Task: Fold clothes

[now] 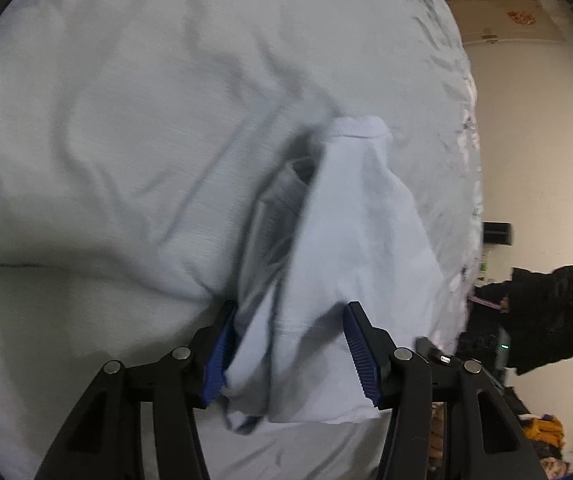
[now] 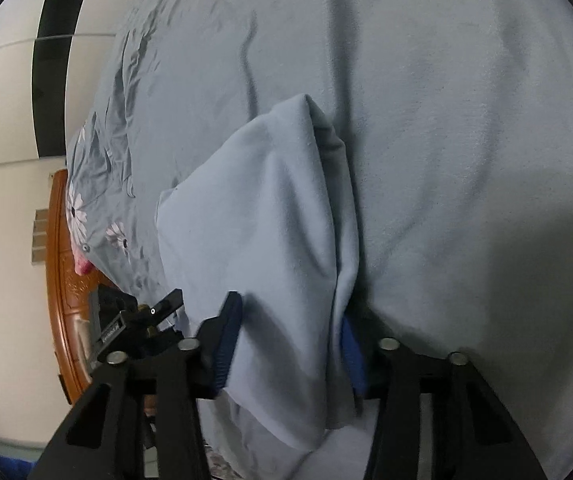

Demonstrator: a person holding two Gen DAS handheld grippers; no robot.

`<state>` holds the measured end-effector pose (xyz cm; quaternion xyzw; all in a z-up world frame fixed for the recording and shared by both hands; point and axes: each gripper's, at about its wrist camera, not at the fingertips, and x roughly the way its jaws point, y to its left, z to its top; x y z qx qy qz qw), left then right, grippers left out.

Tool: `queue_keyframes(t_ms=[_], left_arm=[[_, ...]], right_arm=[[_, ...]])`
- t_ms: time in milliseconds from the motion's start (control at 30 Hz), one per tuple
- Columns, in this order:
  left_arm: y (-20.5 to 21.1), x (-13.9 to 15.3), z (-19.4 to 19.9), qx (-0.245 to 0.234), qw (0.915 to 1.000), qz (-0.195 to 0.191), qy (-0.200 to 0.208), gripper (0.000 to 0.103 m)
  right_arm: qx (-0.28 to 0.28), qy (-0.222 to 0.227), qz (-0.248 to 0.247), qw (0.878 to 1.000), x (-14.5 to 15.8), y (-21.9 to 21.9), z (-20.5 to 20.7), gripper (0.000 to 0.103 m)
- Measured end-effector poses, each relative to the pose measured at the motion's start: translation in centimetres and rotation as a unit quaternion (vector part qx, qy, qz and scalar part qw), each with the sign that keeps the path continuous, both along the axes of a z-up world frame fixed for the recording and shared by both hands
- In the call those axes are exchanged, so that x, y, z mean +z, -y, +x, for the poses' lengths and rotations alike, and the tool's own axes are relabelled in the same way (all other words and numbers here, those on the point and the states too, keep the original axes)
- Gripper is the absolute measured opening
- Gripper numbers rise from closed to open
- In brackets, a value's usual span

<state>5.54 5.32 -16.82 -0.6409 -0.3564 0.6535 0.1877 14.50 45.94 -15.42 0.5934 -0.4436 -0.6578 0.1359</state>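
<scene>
I hold both hand-held grippers, left (image 1: 290, 354) and right (image 2: 286, 344), half-spread around the shirt (image 1: 350, 248), unclenched, bunching it on the bed (image 1: 106, 120) for folding.

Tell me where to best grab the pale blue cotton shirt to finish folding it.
Judging by its pose, grip the pale blue cotton shirt at the bunched near edge, coming from the near side. Its folded layers gather there and drape away across the grey bedsheet, so a pinch would probably catch them all.
</scene>
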Motion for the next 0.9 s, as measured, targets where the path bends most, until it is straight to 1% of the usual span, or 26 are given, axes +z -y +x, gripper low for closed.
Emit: queue_keyframes(t_ms=[33, 67, 100, 133, 200, 267, 300, 367, 433, 500, 633, 733, 800, 867, 900], left_arm=[[0.0, 0.2, -0.2, -0.002, 1.0000, 0.001, -0.001, 0.056], [-0.8, 0.2, -1.0, -0.003, 1.0000, 0.000, -0.002, 0.056], [-0.9, 0.1, -1.3, -0.003, 1.0000, 0.005, -0.001, 0.053], [-1.2, 0.0, -1.3, 0.000, 0.9999, 0.011, 0.000, 0.048], [-1.1, 0.0, -1.1, 0.006, 0.9998, 0.019, 0.001, 0.044], [-1.2, -0.7, -0.7, 0.016, 0.9994, 0.029, 0.014, 0.039], [-1.3, -1.2, -0.5, 0.023, 0.9988, 0.038, 0.019, 0.036], [-2.3, -1.3, -0.2, 0.034, 0.9984, 0.041, 0.019, 0.029], [-3.0, -1.1, 0.0, 0.042, 0.9986, 0.028, 0.012, 0.020], [-3.3, -0.7, 0.4, 0.054, 0.9983, 0.019, 0.005, 0.016], [-3.0, 1.4, 1.0, 0.051, 0.9987, 0.000, -0.007, 0.014], [-3.3, 4.4, 1.4, 0.047, 0.9987, -0.001, -0.021, 0.014], [-3.6, 6.5, 1.8, 0.050, 0.9983, 0.001, -0.030, 0.014], [-3.4, 9.4, 2.3, 0.054, 0.9975, 0.003, -0.045, 0.014], [-2.7, 10.5, 2.7, 0.058, 0.9969, 0.006, -0.052, 0.014]], right_arm=[[-0.004, 0.003, -0.004, 1.000, 0.0, -0.3, 0.1, 0.025], [-0.003, 0.005, -0.006, 1.000, 0.1, -0.6, 0.1, 0.021], [-0.003, 0.006, -0.009, 1.000, 0.1, -0.9, 0.2, 0.012], [0.000, 0.005, -0.010, 1.000, 0.3, -1.1, 0.0, 0.009], [0.010, -0.005, -0.008, 1.000, 0.9, -1.1, -0.6, 0.008], [0.014, -0.010, -0.006, 1.000, 1.2, -1.7, -1.2, 0.007], [0.020, -0.009, -0.003, 1.000, 1.2, -1.9, -1.4, 0.007], [0.038, -0.001, 0.005, 0.999, 1.1, -1.7, -2.1, 0.007], [0.052, 0.002, 0.009, 0.999, 1.2, -1.7, -2.3, 0.007], [0.059, 0.002, 0.012, 0.998, 1.6, -1.7, -2.6, 0.007], [0.054, -0.002, 0.017, 0.998, 3.6, -1.7, -2.8, 0.007], [0.049, -0.004, 0.016, 0.999, 6.0, -1.9, -2.9, 0.007], [0.050, -0.011, 0.016, 0.999, 8.4, -2.1, -3.0, 0.007], [0.058, -0.024, 0.018, 0.998, 11.2, -2.2, -3.0, 0.007], [0.065, -0.034, 0.018, 0.997, 12.9, -2.2, -3.0, 0.007]])
